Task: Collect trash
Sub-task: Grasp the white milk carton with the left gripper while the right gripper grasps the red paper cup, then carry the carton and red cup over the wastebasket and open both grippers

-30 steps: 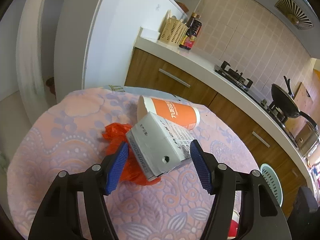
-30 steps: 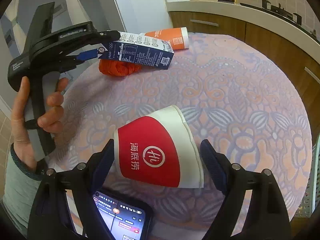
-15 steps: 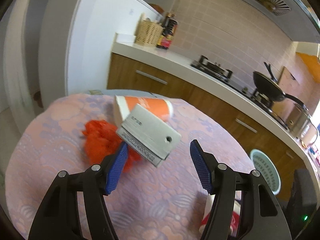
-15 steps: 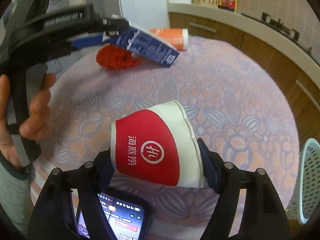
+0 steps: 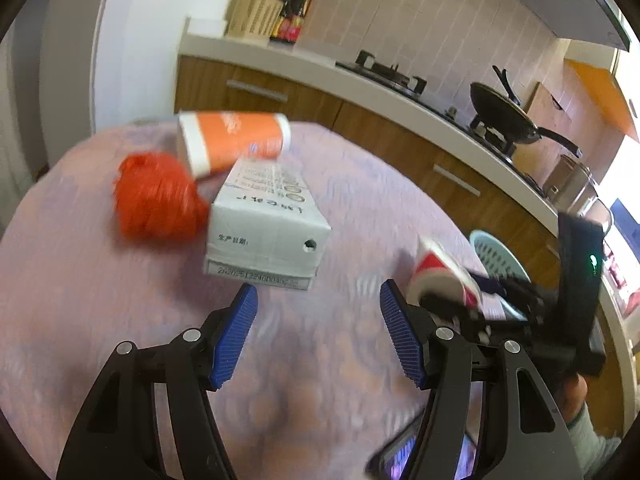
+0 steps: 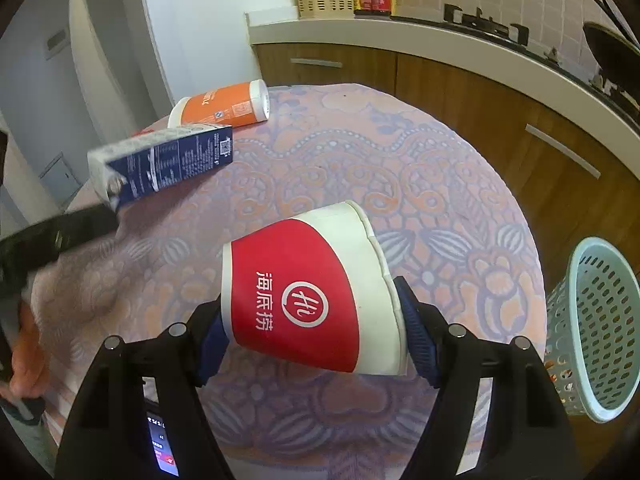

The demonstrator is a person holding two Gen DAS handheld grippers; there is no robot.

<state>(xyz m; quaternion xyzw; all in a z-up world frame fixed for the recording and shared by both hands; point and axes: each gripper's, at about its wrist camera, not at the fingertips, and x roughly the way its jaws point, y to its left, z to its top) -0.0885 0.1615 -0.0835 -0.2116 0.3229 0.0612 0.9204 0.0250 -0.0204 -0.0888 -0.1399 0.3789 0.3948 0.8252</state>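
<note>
Motion blur smears carton (image 5: 264, 232) beyond left gripper (image 5: 318, 334).

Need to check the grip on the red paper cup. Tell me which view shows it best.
The right wrist view: the red paper cup fills the centre, sharp, lying sideways with the right gripper pads pressing both sides. The left wrist view shows it small, blurred and partly hidden at the right.

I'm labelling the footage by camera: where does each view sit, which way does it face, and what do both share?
Left wrist: on the left gripper, facing down over the table at the carton; its open fingers show.
Right wrist: on the right gripper, facing down, jaws just closing onto the red cup; left hand at the edge.
Shared: carton, red cup, orange cup, basket.
</note>
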